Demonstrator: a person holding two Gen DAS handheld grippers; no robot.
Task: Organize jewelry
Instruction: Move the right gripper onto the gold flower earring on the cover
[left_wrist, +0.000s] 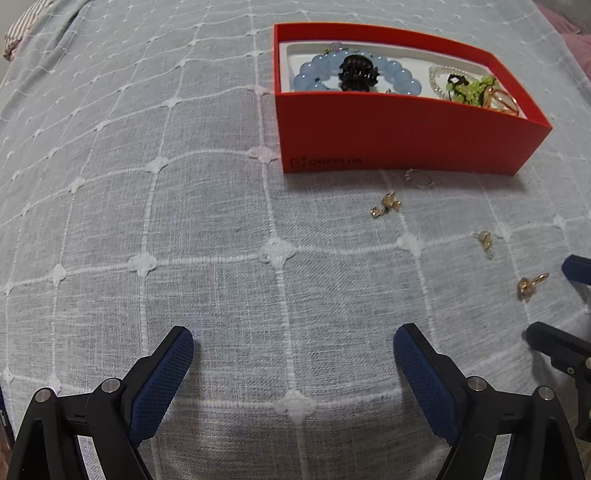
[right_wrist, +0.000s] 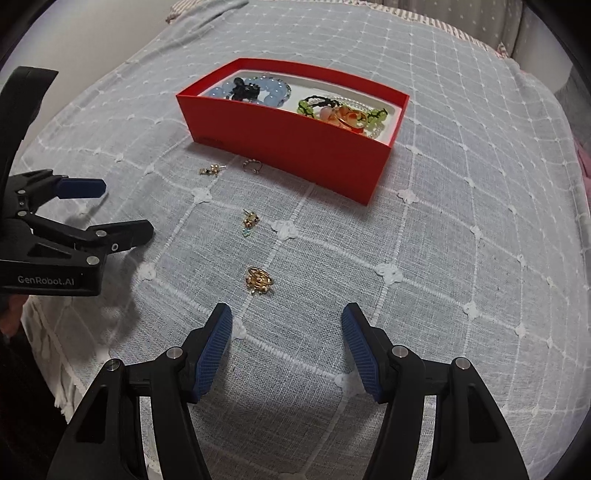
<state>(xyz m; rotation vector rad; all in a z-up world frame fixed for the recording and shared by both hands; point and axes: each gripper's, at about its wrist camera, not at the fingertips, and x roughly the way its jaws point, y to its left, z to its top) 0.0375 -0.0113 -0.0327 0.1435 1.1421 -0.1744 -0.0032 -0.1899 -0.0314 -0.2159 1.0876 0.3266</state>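
Observation:
A red box (left_wrist: 399, 136) (right_wrist: 295, 147) stands on the grey cloth and holds a blue bead bracelet (left_wrist: 399, 75) (right_wrist: 271, 94), a black hair claw (left_wrist: 358, 72), a green bead string (right_wrist: 310, 105) and gold rings (right_wrist: 351, 118). Loose on the cloth lie a gold earring (right_wrist: 259, 281) (left_wrist: 530, 286), a second earring (right_wrist: 250, 220) (left_wrist: 485, 240), a third (right_wrist: 210, 170) (left_wrist: 386, 205) and a small silver piece (right_wrist: 252, 165) (left_wrist: 419, 177) by the box. My right gripper (right_wrist: 287, 325) is open just short of the nearest gold earring. My left gripper (left_wrist: 293, 345) (right_wrist: 125, 208) is open and empty.
The grey checked cloth (left_wrist: 184, 221) covers a bed-like surface that drops off at the near left edge (right_wrist: 55, 350). A striped fabric (left_wrist: 22, 33) lies at the far left, pink fabric (left_wrist: 576, 48) at the far right.

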